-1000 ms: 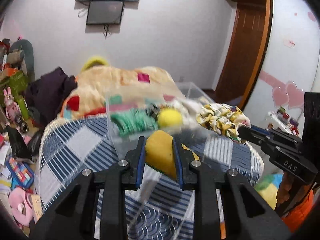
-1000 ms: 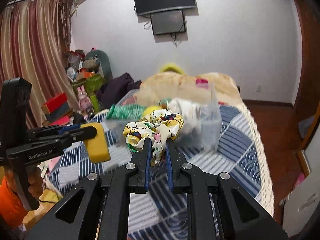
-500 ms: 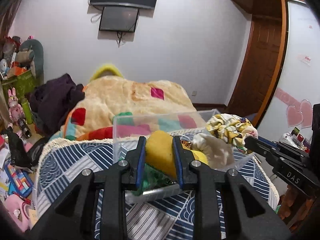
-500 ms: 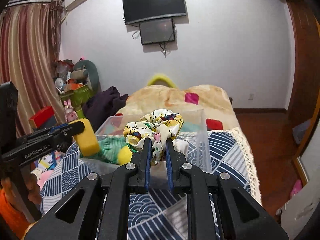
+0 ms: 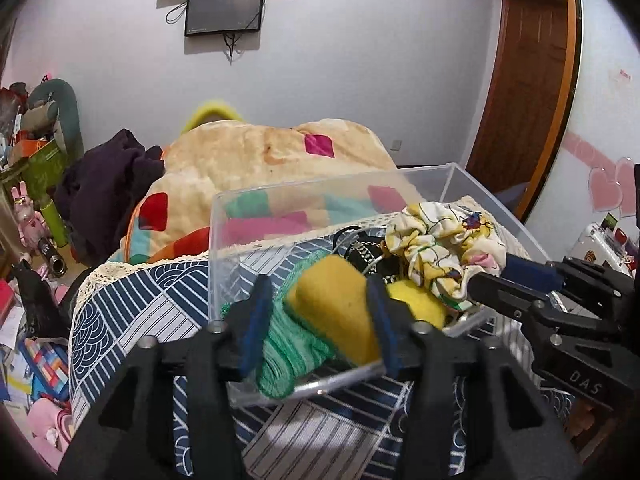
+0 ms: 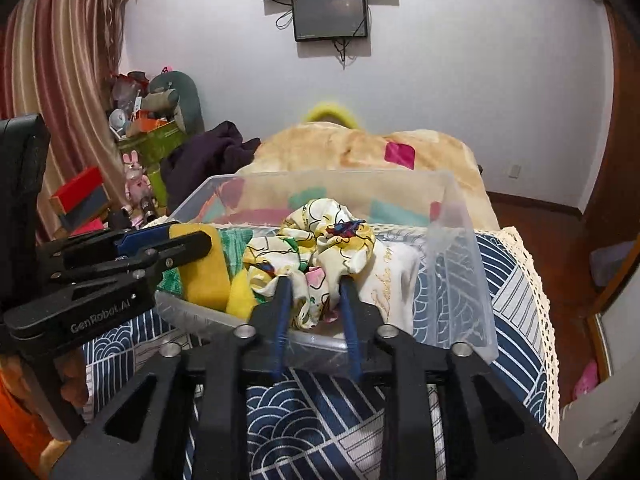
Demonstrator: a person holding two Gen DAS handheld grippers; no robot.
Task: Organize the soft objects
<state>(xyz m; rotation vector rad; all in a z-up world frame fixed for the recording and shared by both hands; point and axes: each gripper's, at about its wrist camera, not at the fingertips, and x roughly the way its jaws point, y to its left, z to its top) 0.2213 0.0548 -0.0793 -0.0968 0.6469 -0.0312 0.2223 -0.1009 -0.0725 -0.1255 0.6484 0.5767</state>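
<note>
Both open: left gripper (image 5: pixel 316 312) around sponge (image 5: pixel 334 304), right gripper (image 6: pixel 314 292) around scrunchie (image 6: pixel 320 248) (base hidden).

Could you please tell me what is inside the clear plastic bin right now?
The clear plastic bin holds a green knit cloth, a yellow ball, a white cloth and something black; whatever lies beneath is hidden.

Black left tool (image 5: pixel 318 312), blue-edged fingers (image 5: pixel 253 322), silver screws.

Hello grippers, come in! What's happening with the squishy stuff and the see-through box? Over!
Left gripper open, yellow sponge block between its fingers. Right gripper open, yellow-patterned fabric scrunchie between its fingers. Both over clear plastic box. Nothing blocking.
</note>
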